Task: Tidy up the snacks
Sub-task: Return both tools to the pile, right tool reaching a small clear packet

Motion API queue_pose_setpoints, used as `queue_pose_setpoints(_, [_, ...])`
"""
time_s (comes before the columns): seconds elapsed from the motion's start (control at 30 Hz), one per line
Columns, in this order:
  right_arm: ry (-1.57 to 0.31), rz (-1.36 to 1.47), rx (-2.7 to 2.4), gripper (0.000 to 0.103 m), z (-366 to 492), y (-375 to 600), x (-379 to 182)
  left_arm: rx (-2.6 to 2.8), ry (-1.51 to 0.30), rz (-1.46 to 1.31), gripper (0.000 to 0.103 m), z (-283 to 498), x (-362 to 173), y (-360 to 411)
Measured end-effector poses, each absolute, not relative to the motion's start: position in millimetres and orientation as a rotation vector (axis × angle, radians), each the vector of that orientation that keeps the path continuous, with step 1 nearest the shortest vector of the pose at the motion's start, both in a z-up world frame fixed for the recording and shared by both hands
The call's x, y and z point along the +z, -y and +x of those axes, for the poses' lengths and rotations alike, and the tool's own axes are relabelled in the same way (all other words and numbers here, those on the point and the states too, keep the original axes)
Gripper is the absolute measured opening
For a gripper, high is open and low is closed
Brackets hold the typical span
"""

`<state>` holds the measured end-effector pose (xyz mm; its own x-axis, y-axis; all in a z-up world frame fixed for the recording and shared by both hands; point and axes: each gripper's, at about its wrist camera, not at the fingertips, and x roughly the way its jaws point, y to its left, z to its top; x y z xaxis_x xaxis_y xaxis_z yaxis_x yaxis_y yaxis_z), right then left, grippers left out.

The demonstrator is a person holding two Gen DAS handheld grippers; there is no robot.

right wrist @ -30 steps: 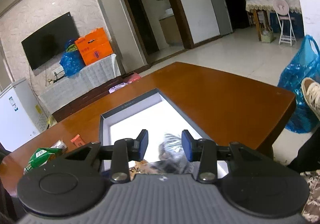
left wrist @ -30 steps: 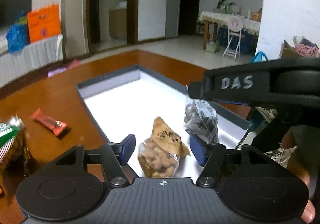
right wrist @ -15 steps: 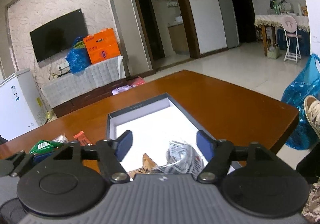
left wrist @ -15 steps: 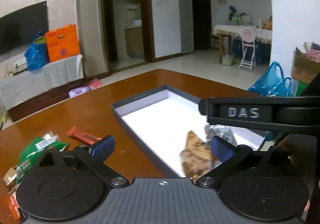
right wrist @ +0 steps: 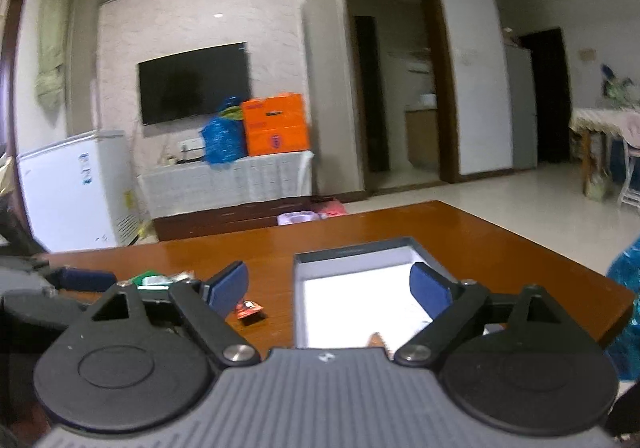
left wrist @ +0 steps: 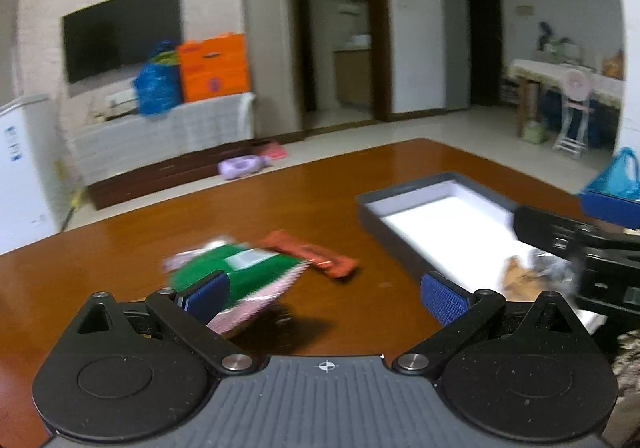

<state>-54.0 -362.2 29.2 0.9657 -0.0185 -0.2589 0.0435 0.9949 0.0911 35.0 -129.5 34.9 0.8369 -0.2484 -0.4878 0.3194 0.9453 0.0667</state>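
Left gripper (left wrist: 324, 294): its jaws are seen spread wide, having just been opening; nothing is clamped. Only bare tabletop and the edge of the green packet lie between the blue pads.
Right gripper (right wrist: 330, 290): its jaws are seen apart, having just been opening further; nothing is pressed between the pads. In the left wrist view its body is seen at 3 o'clock, over the near end of the box.
Box (left wrist: 436, 183): a shallow grey tray with a white floor is set on the wooden table (left wrist: 280, 199), at 2 o'clock from the left gripper and straight ahead of the right one.
Brown snack packet (left wrist: 516, 274): it is laid inside the box at its near end, beside a grey packet (left wrist: 554, 268) that is blurred and partly hidden by the right gripper.
Green packet (left wrist: 240, 272): it is left on the table outside the box, at 11 o'clock from the left gripper, just behind the left pad; it is blurred.
Orange-red bar (left wrist: 310, 254): it is laid flat on the table between the green packet and the box, touching or just overlapping the green packet; which cannot be told.
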Motion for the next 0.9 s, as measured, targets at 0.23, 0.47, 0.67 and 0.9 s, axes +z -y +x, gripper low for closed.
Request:
queue_pose_setpoints(0.23, [-0.293,0.083,0.089,0.091,-56,333,23,-0.165,-0.474,0.093,0.103,35,39,67])
queue_pose_setpoints(0.47, [-0.435,0.040,0.278,0.091,-57,276,5,-0.070,-0.450,0.091,0.103,30,34,20])
queue_pose_setpoints(0.67, [-0.475,-0.032,0.371,0.091,-69,230,-13,-0.059,-0.515,0.103,0.103,41,22,7])
queue_pose_setpoints(0.9, [-0.488,-0.107,0.411,0.091,-72,192,-29,-0.069,-0.558,0.103,0.102,52,9,12])
